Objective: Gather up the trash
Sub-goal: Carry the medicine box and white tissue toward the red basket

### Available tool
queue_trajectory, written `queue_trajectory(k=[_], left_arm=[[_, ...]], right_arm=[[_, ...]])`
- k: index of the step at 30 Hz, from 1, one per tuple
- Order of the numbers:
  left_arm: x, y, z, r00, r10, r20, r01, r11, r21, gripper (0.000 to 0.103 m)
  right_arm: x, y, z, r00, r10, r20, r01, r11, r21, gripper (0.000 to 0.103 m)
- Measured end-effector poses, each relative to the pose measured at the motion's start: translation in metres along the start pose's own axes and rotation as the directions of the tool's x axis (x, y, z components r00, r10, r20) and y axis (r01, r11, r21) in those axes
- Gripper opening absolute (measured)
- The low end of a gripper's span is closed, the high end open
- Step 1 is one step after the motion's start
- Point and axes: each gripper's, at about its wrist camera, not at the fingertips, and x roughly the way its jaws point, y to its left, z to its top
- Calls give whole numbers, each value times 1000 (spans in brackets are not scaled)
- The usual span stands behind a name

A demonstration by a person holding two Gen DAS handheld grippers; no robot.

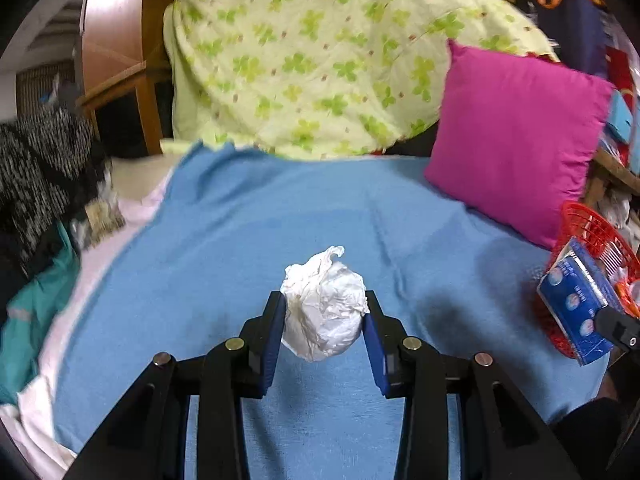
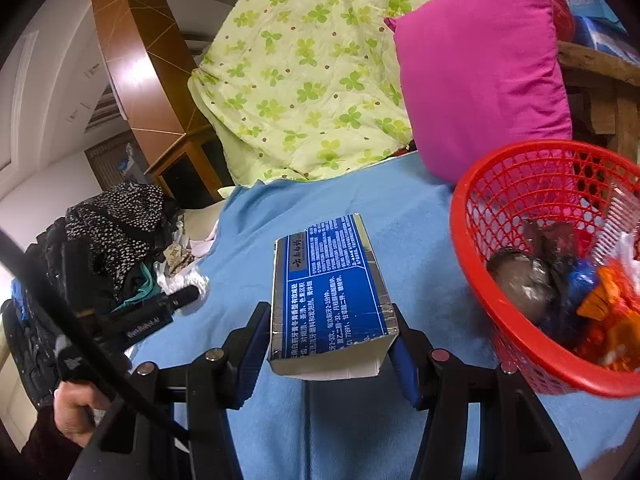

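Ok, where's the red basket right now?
The red basket sits on the blue blanket at the right of the right wrist view, below the pink pillow and right of the blue box held by the right gripper.

Across the middle and bottom of both views I see a blue blanket (image 1: 248,240) spread flat. Above it, in the upper centre, a pale green quilt (image 1: 304,60) with a clover print lies heaped. At the upper right a magenta cushion (image 1: 516,140) leans upright, its lower edge on the blanket. On the left edge I make out a pile of dark speckled clothes (image 2: 116,232), with a teal garment (image 1: 36,308) just below it. A brown wooden cabinet (image 2: 132,56) stands at the upper left.
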Motion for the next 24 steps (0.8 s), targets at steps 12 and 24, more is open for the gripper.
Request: queue_trajectory(k=[12, 24], left_arm=[[-69, -30, 19, 994, -12, 109, 3, 997, 79, 40], [-94, -44, 23, 990, -16, 142, 0, 994, 112, 40]], right_arm=[[-54, 26, 6, 996, 7, 91, 1, 997, -80, 59], [-81, 33, 9, 988, 22, 150, -8, 995, -98, 59]])
